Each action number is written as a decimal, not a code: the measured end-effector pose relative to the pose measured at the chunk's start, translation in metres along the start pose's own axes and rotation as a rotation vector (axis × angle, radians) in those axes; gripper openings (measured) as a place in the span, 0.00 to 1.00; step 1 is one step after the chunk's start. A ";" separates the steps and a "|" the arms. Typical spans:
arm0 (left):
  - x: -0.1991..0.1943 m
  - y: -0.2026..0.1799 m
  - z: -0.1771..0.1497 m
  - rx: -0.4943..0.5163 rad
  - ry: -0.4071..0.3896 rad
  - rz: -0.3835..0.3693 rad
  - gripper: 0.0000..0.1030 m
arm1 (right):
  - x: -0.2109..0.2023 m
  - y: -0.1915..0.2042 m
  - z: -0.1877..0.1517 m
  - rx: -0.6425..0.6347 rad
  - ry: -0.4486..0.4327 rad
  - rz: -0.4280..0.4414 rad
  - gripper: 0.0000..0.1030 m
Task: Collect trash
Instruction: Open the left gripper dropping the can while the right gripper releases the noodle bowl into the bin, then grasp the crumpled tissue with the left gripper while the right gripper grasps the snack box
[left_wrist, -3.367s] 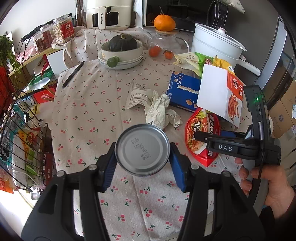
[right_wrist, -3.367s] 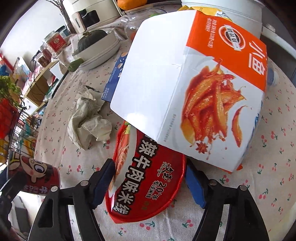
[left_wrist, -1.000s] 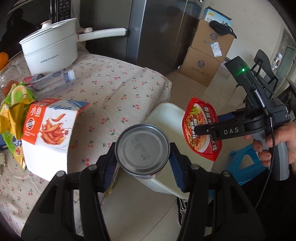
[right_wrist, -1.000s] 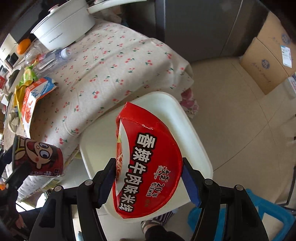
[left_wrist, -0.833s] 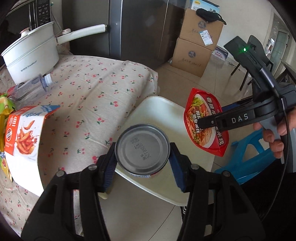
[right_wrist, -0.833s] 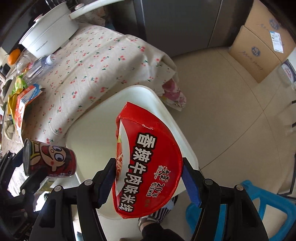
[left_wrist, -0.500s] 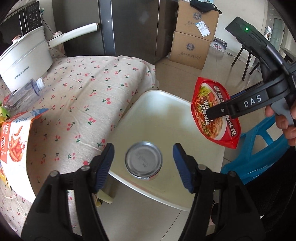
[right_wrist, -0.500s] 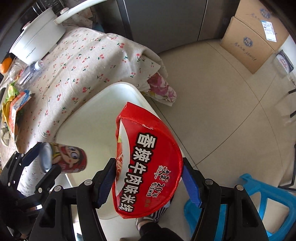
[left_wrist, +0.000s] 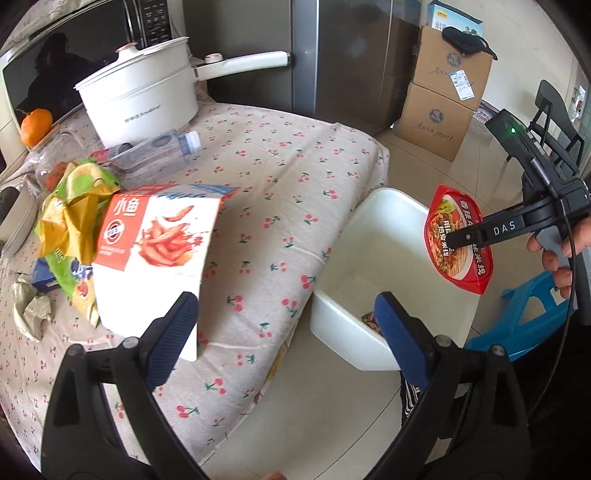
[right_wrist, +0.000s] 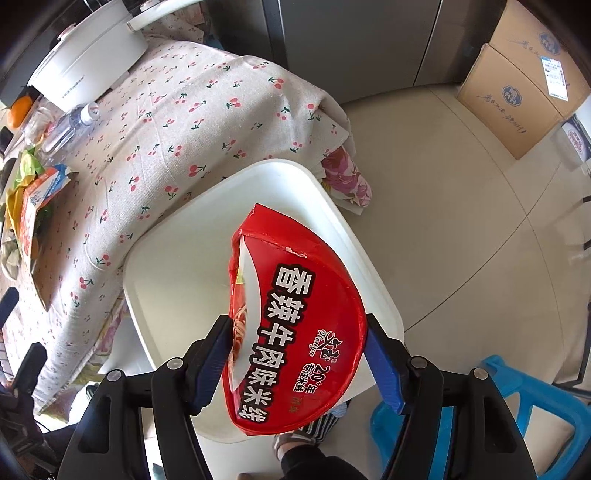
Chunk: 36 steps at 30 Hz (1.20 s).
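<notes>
Right hand-held gripper (right_wrist: 295, 354) is clamped on the red noodle lid (right_wrist: 295, 343), blue pads pressing both curved edges, pointing straight down over the white bin (right_wrist: 173, 258). Here's the risk: the lid is a thin, bowed sheet hanging near the bin's far rim, on the side away from the surface, so a release from here could let it flutter, catch the rim and slide to the floor by the blue stool (right_wrist: 517, 435). A drift toward the middle of the bin would make that safer, I'd say.

Over to the left hand-held gripper (left_wrist: 288, 325): its jaws are opening, already wide, with nothing between the pads. It's angled downward at the gap between the cherry-print surface (left_wrist: 258, 177) and the bin's near wall. A scrap of printed can (left_wrist: 371, 319) shows at the bin's bottom, so that piece looks delivered.

Further out, plenty is left on the surface: the snack box (left_wrist: 155, 236), the yellow-green wrappers (left_wrist: 74, 206), crumpled paper (left_wrist: 29, 310), a plastic bottle (left_wrist: 155, 151). The box overhangs near the left pad; a careless swing back could knock it off the edge.
</notes>
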<state>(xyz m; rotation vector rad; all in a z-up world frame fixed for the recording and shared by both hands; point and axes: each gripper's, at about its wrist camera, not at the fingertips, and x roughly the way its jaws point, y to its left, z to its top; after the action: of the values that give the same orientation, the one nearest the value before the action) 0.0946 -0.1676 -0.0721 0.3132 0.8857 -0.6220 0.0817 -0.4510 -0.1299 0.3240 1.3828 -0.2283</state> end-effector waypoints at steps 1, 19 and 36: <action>-0.003 0.005 -0.001 -0.009 0.001 0.010 0.94 | 0.001 0.002 0.001 -0.001 0.002 0.002 0.70; -0.046 0.079 -0.026 -0.147 0.004 0.106 0.95 | -0.012 0.054 0.009 -0.046 -0.019 0.041 0.81; -0.062 0.149 -0.038 -0.254 0.009 0.225 0.95 | -0.033 0.172 0.024 -0.186 -0.100 0.139 0.81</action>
<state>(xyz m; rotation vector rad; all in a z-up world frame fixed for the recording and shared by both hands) 0.1342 -0.0089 -0.0455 0.1831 0.9122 -0.2964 0.1571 -0.2995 -0.0786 0.2492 1.2663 -0.0011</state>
